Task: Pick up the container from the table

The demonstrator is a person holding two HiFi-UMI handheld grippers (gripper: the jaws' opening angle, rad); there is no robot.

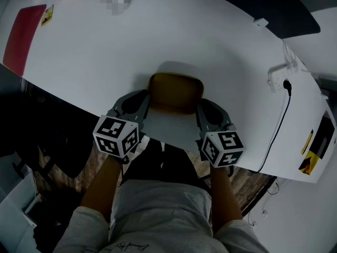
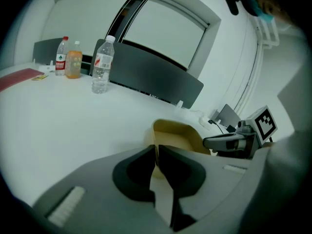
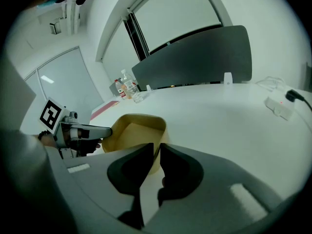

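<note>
Squarely at the 6 o'clock edge of the white surface (image 1: 158,41) in the head view sits the tan container (image 1: 175,91). The left hand-held gripper (image 1: 143,105) meets it at 9 o'clock, its jaws closed on the thin side wall. The right hand-held gripper (image 1: 204,112) does likewise at 3 o'clock, jaws pinching the opposite wall. The left forearm (image 1: 102,186) and right forearm (image 1: 224,199) reach up from 6 o'clock, roughly parallel, marker cubes facing upward. Whether the container's base touches the surface cannot be told.
</note>
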